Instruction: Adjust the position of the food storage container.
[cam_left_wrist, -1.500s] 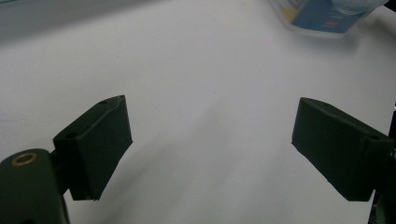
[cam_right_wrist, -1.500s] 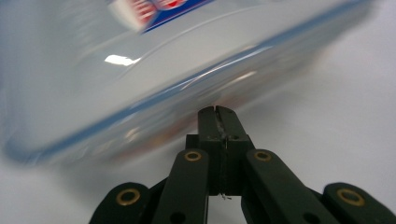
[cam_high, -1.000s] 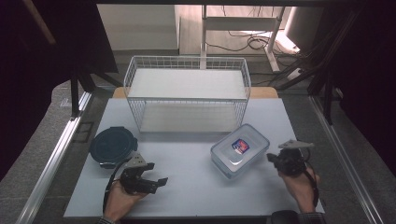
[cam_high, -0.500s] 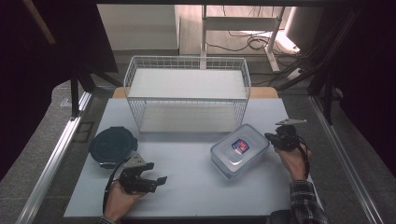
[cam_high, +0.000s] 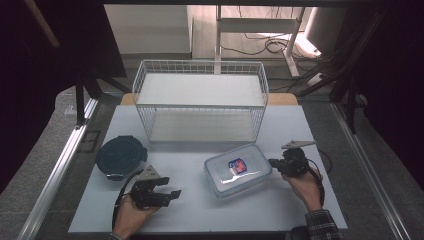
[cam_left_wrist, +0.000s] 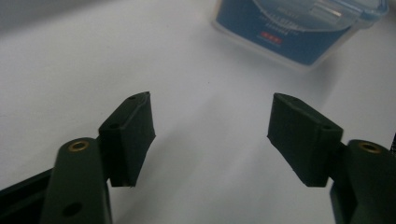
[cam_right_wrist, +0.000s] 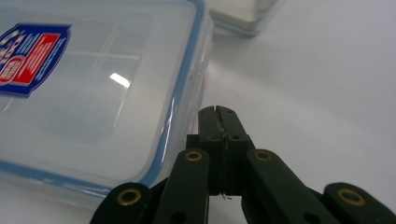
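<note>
A clear rectangular container (cam_high: 237, 171) with a blue seal and a red-and-blue sticker lies on the white table, right of the middle. My right gripper (cam_high: 272, 163) is shut and empty, its tips (cam_right_wrist: 218, 112) right beside the container's (cam_right_wrist: 93, 93) right edge; I cannot tell whether they touch. My left gripper (cam_high: 172, 194) rests low near the front left and points toward the container (cam_left_wrist: 299, 28). Its jaws (cam_left_wrist: 210, 126) have just been closing but stand open, with nothing between them.
A round dark blue lidded container (cam_high: 121, 156) sits at the left, just behind my left hand. A white wire basket (cam_high: 200, 100) stands at the back of the table (cam_high: 200, 220). Metal rails run along both table sides.
My right gripper swung away toward the basket, then came down and in against the clear container's right edge. The left gripper's jaws have narrowed; that hand has stayed put.
</note>
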